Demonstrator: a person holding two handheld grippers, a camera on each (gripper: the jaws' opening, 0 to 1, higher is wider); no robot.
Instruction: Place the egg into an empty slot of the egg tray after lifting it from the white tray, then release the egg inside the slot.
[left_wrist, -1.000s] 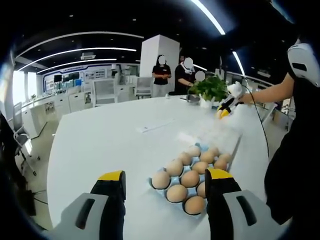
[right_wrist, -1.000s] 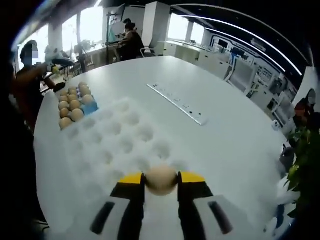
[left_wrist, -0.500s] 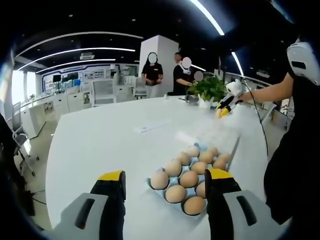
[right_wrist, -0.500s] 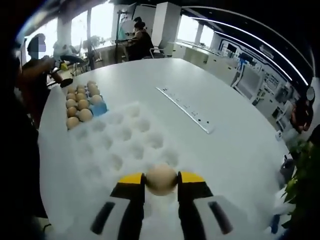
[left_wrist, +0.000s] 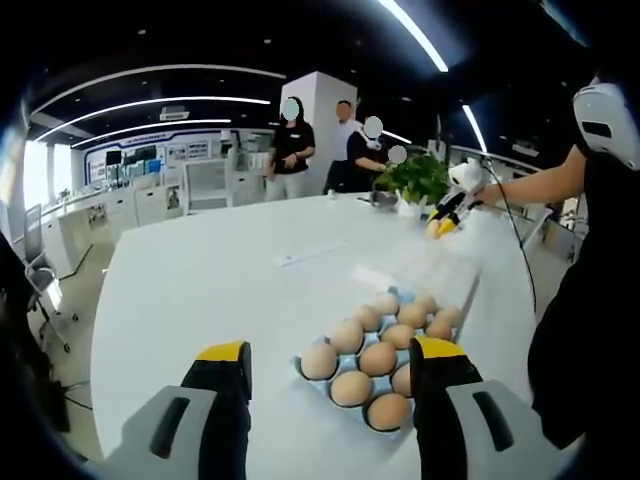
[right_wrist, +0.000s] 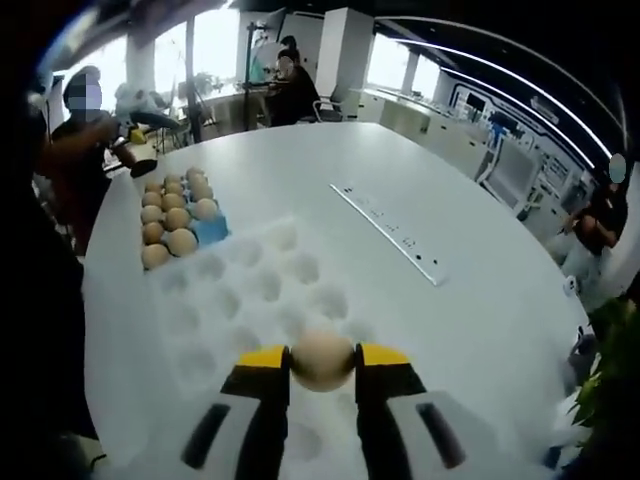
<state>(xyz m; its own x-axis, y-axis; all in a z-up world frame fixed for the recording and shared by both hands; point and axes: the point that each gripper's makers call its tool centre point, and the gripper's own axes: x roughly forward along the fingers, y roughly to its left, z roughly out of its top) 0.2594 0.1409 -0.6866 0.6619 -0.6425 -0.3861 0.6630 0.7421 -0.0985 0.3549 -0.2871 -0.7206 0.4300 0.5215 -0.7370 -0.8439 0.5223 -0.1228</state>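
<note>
The egg (right_wrist: 322, 360) sits clamped between the right gripper (right_wrist: 322, 368) jaws above the white tray (right_wrist: 240, 300), apparently clear of its dimples. Beyond lies the egg tray (right_wrist: 175, 218). The left gripper (left_wrist: 330, 372) hovers, jaws apart.

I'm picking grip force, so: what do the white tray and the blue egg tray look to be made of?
White tray: looks like soft matte foam or moulded pulp, with rounded, blurry dimples and no shine. Blue egg tray: probably thin moulded plastic, smooth with even colour, though too little shows to be sure. The right gripper holds the egg.
</note>
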